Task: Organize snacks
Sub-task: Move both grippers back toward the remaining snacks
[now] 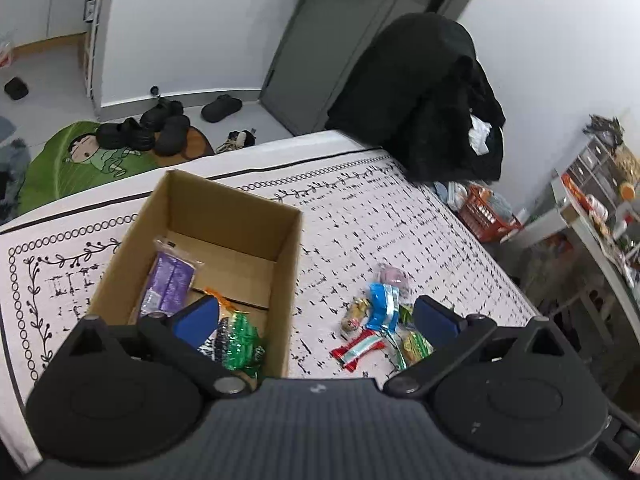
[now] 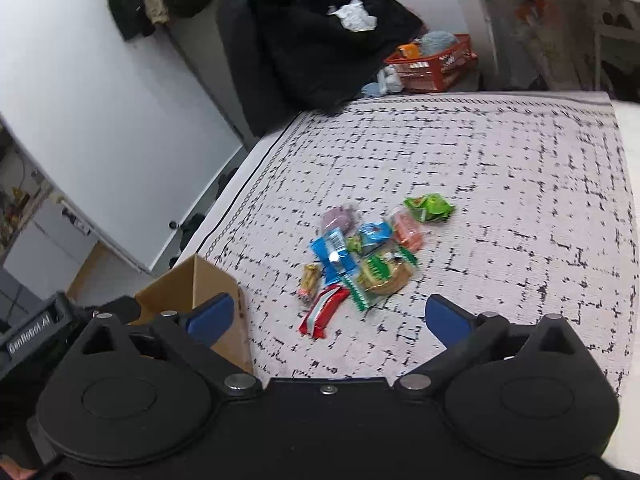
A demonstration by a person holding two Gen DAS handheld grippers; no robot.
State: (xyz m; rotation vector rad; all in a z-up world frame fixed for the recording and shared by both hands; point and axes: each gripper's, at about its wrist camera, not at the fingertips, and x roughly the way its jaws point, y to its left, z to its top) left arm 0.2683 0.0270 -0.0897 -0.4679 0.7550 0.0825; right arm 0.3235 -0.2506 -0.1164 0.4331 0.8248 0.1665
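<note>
An open cardboard box (image 1: 224, 216) stands on the patterned cloth and holds a purple packet (image 1: 168, 280), an orange packet and a green packet (image 1: 240, 340). My left gripper (image 1: 316, 316) hovers open above the box's near right wall, nothing between its fingers. A pile of snacks (image 1: 380, 320) lies to the right of the box: a blue packet (image 2: 334, 256), a red-and-white bar (image 2: 324, 310), a green biscuit pack (image 2: 384, 272), a green packet (image 2: 430, 208) and others. My right gripper (image 2: 328, 316) is open just short of that pile, empty. The box corner (image 2: 196, 284) shows at its left.
The white cloth with black marks (image 2: 500, 184) covers the table. A chair draped with black clothes (image 1: 432, 96) stands at the far edge. An orange basket (image 2: 436, 64) sits on the floor behind, near white shelves (image 1: 592, 200). Black shoes (image 1: 160, 128) lie on a green mat.
</note>
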